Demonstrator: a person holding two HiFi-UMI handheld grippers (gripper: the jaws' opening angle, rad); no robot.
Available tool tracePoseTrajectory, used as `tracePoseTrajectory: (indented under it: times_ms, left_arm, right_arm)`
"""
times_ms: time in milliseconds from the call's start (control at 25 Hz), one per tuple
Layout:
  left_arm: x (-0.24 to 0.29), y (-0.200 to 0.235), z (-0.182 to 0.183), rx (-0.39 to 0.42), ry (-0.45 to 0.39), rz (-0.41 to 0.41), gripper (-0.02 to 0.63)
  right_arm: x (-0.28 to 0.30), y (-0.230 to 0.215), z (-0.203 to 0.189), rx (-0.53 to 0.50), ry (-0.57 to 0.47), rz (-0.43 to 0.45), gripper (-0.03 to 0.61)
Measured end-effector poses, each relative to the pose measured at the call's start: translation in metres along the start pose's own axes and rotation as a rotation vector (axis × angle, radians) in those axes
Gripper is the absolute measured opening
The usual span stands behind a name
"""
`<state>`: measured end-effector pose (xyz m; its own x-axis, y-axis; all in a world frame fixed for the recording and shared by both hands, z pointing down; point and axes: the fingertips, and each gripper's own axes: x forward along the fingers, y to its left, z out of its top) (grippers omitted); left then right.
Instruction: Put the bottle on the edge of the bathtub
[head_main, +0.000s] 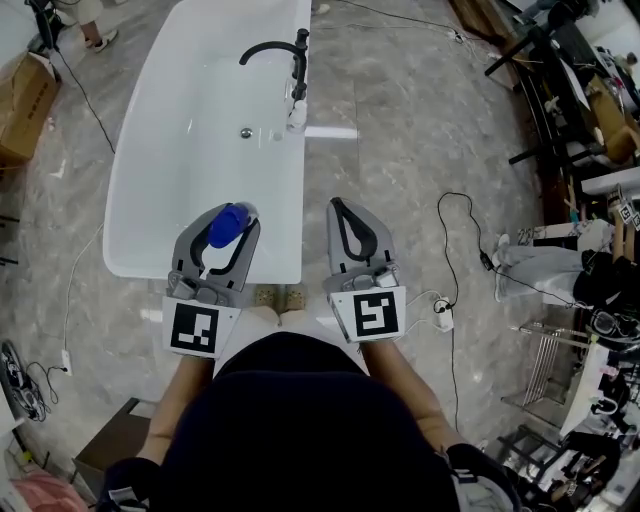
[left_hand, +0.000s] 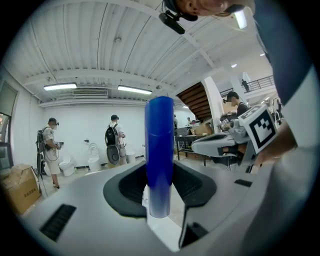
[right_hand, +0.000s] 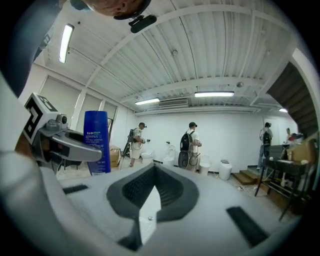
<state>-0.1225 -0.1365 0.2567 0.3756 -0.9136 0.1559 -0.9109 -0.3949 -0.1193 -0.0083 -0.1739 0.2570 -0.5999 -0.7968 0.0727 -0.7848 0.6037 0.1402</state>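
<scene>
In the head view a blue bottle (head_main: 228, 225) stands upright between the jaws of my left gripper (head_main: 232, 222), above the near end of the white bathtub (head_main: 140, 262). The left gripper view shows the blue bottle (left_hand: 159, 155) clamped upright in my left gripper (left_hand: 159, 165). My right gripper (head_main: 337, 207) hangs over the floor just right of the tub; its tips meet with nothing between them. From the right gripper view, my right gripper (right_hand: 155, 167) is empty, and the bottle (right_hand: 97, 142) shows at the left.
A black faucet (head_main: 283, 55) stands on the tub's far right rim. A cardboard box (head_main: 22, 100) sits on the floor at the left. Cables (head_main: 455, 250) and a seated person (head_main: 560, 265) are at the right. Several people stand by toilets at the far wall (right_hand: 190, 145).
</scene>
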Motion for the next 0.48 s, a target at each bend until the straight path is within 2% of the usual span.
tracePoseTrajectory:
  times_ms: [480]
  left_arm:
    - [0.0049,0.0058,-0.0075,0.008,0.007,-0.033,0.155]
  right_arm:
    - [0.0048,0.0019,-0.0063,0.024,0.024,-0.021,0.002]
